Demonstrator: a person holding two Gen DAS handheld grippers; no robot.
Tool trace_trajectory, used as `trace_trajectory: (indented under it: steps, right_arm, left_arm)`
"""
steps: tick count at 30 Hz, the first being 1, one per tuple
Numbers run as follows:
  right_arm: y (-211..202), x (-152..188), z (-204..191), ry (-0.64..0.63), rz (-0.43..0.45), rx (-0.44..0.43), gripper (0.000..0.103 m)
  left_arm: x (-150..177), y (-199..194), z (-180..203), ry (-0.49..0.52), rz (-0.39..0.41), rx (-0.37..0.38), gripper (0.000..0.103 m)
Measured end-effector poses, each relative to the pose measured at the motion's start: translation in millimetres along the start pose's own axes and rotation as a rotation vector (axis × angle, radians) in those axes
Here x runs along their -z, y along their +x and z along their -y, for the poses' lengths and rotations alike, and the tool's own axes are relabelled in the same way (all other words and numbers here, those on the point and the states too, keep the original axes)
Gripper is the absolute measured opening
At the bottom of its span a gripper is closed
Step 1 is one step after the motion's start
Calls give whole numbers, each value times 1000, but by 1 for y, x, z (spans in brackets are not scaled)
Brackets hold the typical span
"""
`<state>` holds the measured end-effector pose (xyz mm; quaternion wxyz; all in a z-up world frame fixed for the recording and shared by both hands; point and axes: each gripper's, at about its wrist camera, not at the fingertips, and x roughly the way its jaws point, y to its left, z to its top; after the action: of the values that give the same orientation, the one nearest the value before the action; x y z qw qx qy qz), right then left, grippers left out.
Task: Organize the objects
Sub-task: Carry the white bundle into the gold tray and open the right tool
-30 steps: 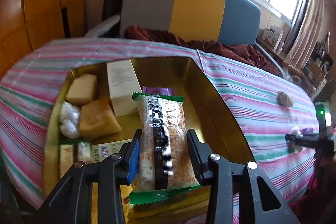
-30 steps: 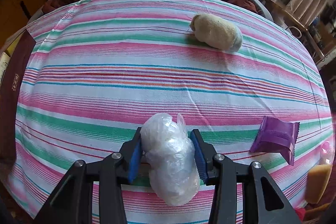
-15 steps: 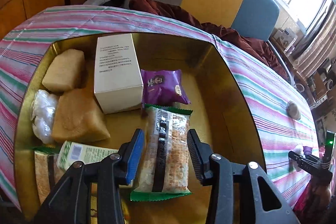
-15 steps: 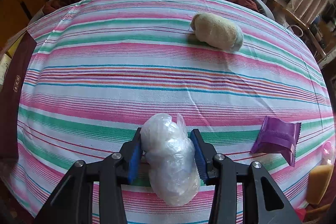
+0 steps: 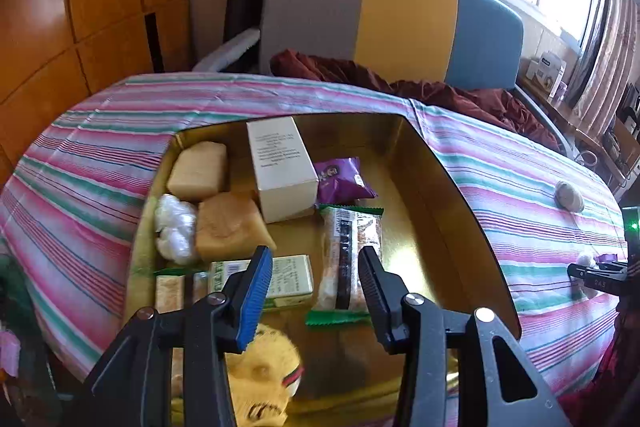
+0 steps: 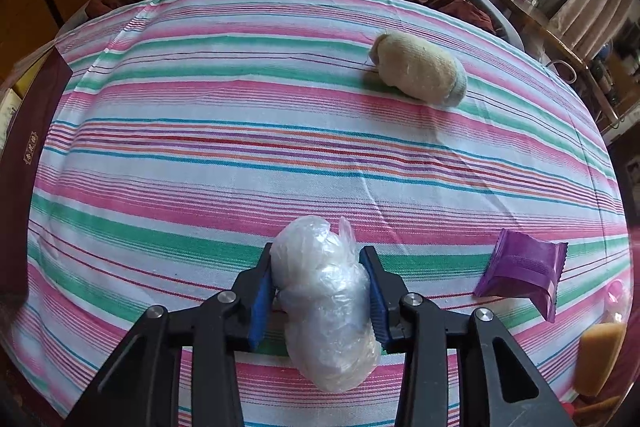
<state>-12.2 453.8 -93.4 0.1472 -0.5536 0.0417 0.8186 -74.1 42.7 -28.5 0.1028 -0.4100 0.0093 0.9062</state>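
Note:
A gold-lined box (image 5: 440, 195) sits on the striped cloth. A green-edged cracker packet (image 5: 348, 247) lies flat on its floor. My left gripper (image 5: 314, 253) hovers above and in front of that packet, open, its pads clear of the wrapper. In the right wrist view a white plastic-wrapped bundle (image 6: 324, 291) rests on the cloth. My right gripper (image 6: 317, 255) is around it, jaws closing, both pads pressing its sides.
The box also holds a white carton (image 5: 280, 167), a purple packet (image 5: 342, 179), two tan blocks (image 5: 228, 227), a plastic bundle (image 5: 174, 227) and a green-and-white carton (image 5: 288, 277). A rolled beige sock (image 6: 420, 73), another purple packet (image 6: 524, 271) and a tan block (image 6: 600, 355) lie on the cloth.
My left gripper carried the cracker packet over the box, let it go and drew back; the packet now lies in the box. My right gripper's jaws narrowed on the plastic bundle without moving.

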Motion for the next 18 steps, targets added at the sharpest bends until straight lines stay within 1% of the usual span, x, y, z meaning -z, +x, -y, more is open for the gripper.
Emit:
trace_trajectory:
  steps: [3,5,7,10,13,14,18]
  right_arm:
    - [-3,0,-1,-1,4,-11,39]
    - [-10,-1,-7,-11,28,-58,39]
    - [-20,0,-22,-41,58,-83,39]
    - [-37,-4,-46,-59,96,-163,39]
    - [-61,-9,-86,-112,155,-252,39]
    - [-68,-12,-107,-131,174,-278,39]
    - [-104,-16,-168,-229,240,-408,40]
  left_arm:
    - [3,-18,-5,5,35,-6,45]
    - [5,-28,-8,3,50,-7,45]
    - [6,-34,-12,0,62,-11,45]
    - [9,-41,-19,-5,76,-18,45]
    - [12,-45,-27,-15,82,-26,45]
    - [14,-46,-29,-20,83,-29,45]
    - [19,-47,-41,-46,81,-36,45]
